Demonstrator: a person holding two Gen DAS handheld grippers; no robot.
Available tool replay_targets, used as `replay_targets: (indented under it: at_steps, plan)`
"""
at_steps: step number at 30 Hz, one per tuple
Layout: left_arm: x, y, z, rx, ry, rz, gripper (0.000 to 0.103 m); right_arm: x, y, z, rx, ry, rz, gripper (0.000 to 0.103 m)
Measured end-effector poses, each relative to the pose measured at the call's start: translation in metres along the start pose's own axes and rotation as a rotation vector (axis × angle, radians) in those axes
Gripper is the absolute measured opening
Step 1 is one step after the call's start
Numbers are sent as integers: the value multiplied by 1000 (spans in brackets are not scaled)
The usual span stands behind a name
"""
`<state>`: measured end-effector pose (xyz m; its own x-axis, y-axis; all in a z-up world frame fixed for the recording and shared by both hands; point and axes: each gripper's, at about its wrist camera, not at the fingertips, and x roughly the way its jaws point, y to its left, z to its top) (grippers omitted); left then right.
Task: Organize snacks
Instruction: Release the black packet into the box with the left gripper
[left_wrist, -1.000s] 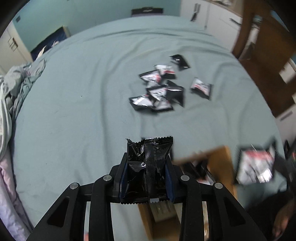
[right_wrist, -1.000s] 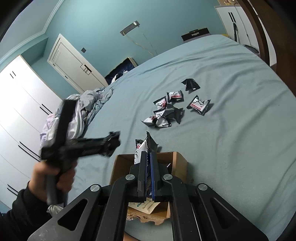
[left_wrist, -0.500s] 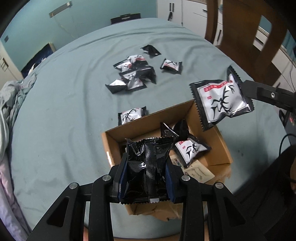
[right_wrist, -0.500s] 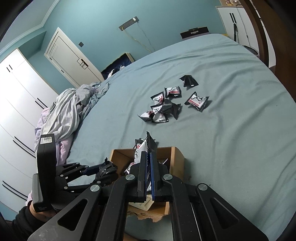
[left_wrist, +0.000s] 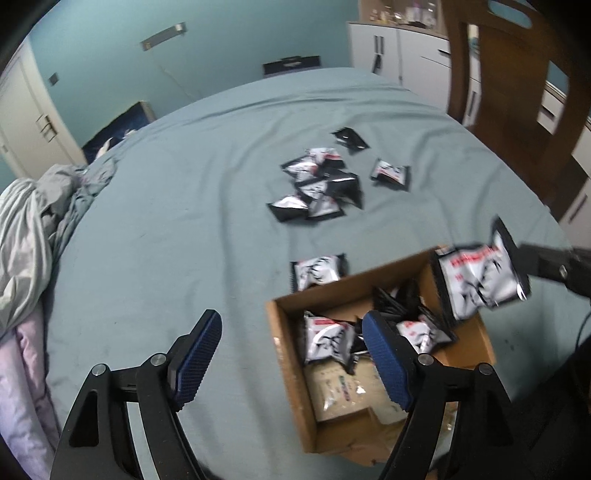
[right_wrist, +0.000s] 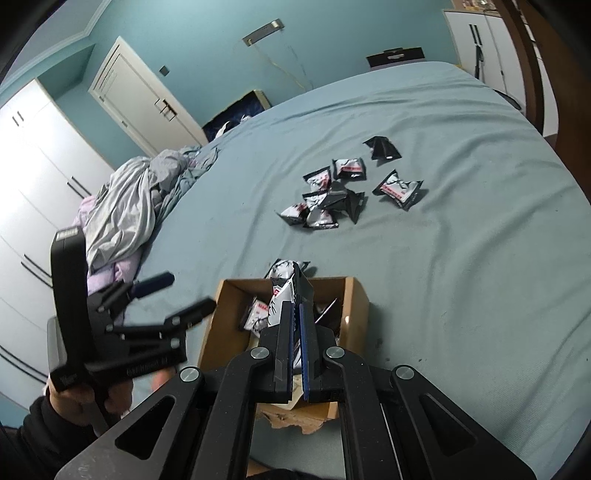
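1. Left wrist view: since half a second earlier my left gripper (left_wrist: 291, 332) had just opened; its jaws stood spread, empty, and the dropped packet (left_wrist: 327, 339) lay inside the cardboard box (left_wrist: 291, 369).
2. Right wrist view: my right gripper (right_wrist: 295, 314) was pinching a snack packet (right_wrist: 286, 291) above the box; the loose pile (right_wrist: 325, 206) lay beyond it.

Around you: bed (right_wrist: 461, 258) under blue-grey sheet, creased. Crumpled grey bedding (right_wrist: 125, 206) heaped at its far left edge, lilac cloth (right_wrist: 110, 269) beneath. White wardrobe (right_wrist: 33, 166) on your left, white door (right_wrist: 144, 99) beyond. Teal wall (right_wrist: 207, 44). Dark wooden chair (left_wrist: 517, 92) on your right, white cabinet (left_wrist: 402, 48) behind.
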<state>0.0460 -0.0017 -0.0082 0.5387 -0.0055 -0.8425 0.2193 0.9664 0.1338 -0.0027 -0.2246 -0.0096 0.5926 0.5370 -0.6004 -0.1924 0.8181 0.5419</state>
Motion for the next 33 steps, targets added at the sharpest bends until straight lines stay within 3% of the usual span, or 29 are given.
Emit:
replay_targets:
  at_steps: [8, 11, 12, 14, 15, 16, 20, 25, 33]
  plan:
    - [6, 22, 2, -107, 29, -19, 79, 11, 13, -3, -30, 38, -22, 2]
    - [7, 24, 2, -117, 29, -6, 79, 18, 13, -5, 1, 65, -13, 7]
    - [7, 25, 1, -119, 30, -7, 79, 19, 13, -5, 7, 68, -12, 17]
    - [9, 26, 2, -127, 37, -11, 80, 19, 14, -4, -6, 54, -41, 46]
    - [9, 27, 2, -130, 39, -13, 80, 18, 16, -4, -15, 40, -58, 67]
    - [11, 28, 2, -133, 44, -14, 80, 15, 18, -4, -23, 17, -76, 75]
    - [17, 31, 3, -143, 62, -10, 80, 12, 16, -2, -3, -1, -92, 76]
    - [33, 40, 7, -205, 118, -85, 80, 25, -1, 15, 96, 81, -105, 76]
    - [55, 45, 17, -244, 159, -98, 80, 55, -23, 54, 184, 152, -113, 76]
